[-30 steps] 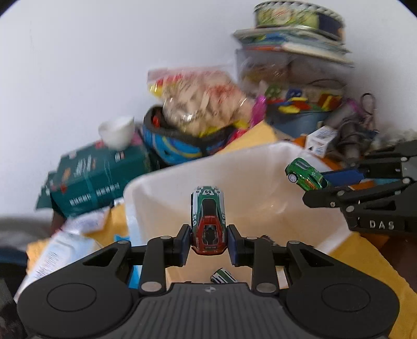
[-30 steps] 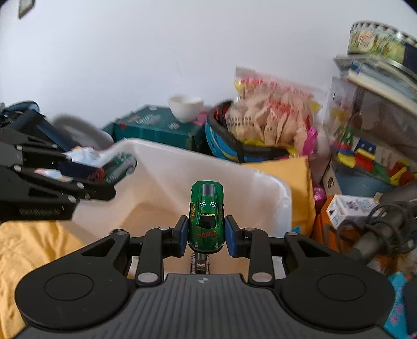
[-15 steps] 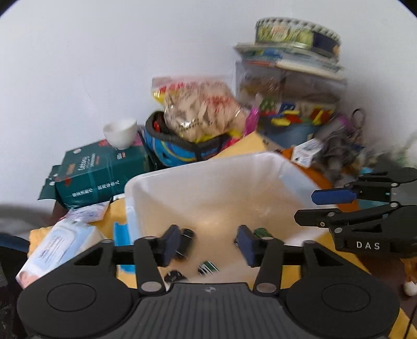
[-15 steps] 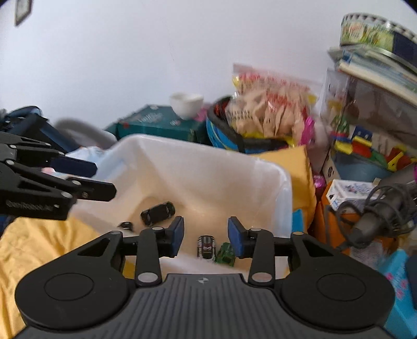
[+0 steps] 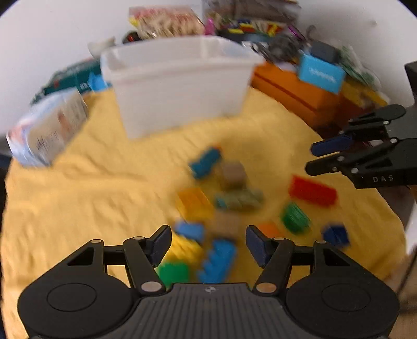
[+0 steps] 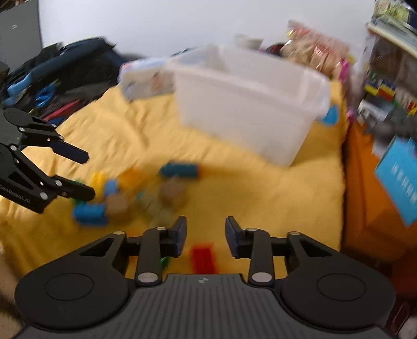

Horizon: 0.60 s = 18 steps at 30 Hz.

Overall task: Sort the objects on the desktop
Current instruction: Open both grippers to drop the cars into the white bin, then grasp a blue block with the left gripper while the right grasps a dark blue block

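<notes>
The frames are motion-blurred. Several toy bricks lie scattered on the yellow cloth (image 5: 78,198) in front of the white bin (image 5: 179,86), among them a red brick (image 5: 312,191), a green brick (image 5: 295,217) and a blue brick (image 5: 206,161). My left gripper (image 5: 208,240) hovers over the near bricks, jaws opening, nothing between them. My right gripper (image 6: 206,226) hangs above the red brick (image 6: 203,258), jaws closing on nothing. Each gripper shows in the other's view: the right gripper (image 5: 312,159) at the right edge, the left gripper (image 6: 86,174) at the left edge. The bin (image 6: 250,109) hides its contents.
An orange box (image 5: 292,91) with a blue card (image 5: 320,73) borders the cloth on the right. A tissue pack (image 5: 49,127) and a green box (image 5: 70,78) lie left of the bin. A black bag (image 6: 65,67) sits far left. A snack bag (image 5: 166,22) stands behind the bin.
Both grippers opened and let their toy cars fall into the bin. Both then pulled back and sank toward the bricks on the cloth.
</notes>
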{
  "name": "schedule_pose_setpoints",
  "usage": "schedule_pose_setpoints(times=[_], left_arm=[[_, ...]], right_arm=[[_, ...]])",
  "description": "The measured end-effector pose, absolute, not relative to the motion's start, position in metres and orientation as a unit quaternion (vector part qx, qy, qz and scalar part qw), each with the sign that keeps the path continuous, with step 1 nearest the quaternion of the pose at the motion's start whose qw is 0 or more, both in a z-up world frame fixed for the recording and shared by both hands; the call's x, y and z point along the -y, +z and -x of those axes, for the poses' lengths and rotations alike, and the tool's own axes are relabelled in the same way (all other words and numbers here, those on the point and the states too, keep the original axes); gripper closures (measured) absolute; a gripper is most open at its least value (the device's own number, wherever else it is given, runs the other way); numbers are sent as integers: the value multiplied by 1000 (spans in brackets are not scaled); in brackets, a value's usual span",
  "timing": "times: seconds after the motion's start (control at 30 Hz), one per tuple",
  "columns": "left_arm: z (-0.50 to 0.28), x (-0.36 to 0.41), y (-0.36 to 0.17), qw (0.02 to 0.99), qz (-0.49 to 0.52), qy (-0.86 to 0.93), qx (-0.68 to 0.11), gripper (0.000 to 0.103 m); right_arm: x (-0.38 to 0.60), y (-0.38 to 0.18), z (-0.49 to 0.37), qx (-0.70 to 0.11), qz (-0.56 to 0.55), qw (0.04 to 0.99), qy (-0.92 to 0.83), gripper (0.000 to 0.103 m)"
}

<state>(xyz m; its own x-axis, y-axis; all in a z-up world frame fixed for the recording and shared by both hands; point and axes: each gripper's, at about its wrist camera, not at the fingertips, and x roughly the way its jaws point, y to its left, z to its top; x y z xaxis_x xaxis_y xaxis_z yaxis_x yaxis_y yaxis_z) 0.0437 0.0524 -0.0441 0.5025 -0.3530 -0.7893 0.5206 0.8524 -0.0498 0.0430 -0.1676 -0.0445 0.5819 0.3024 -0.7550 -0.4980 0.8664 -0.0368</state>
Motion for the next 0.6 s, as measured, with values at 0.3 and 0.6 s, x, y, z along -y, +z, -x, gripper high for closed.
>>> schedule_pose_setpoints(times=[0.3,0.6], left_arm=[[-29,-40,-69,861,-116,-243,-432,49],[4,-14,-74,862,-215,-219,-404,75]], right_arm=[[148,-56,-13,-410,129,857,284,73],[160,-64,1,-416,124,867,246,71]])
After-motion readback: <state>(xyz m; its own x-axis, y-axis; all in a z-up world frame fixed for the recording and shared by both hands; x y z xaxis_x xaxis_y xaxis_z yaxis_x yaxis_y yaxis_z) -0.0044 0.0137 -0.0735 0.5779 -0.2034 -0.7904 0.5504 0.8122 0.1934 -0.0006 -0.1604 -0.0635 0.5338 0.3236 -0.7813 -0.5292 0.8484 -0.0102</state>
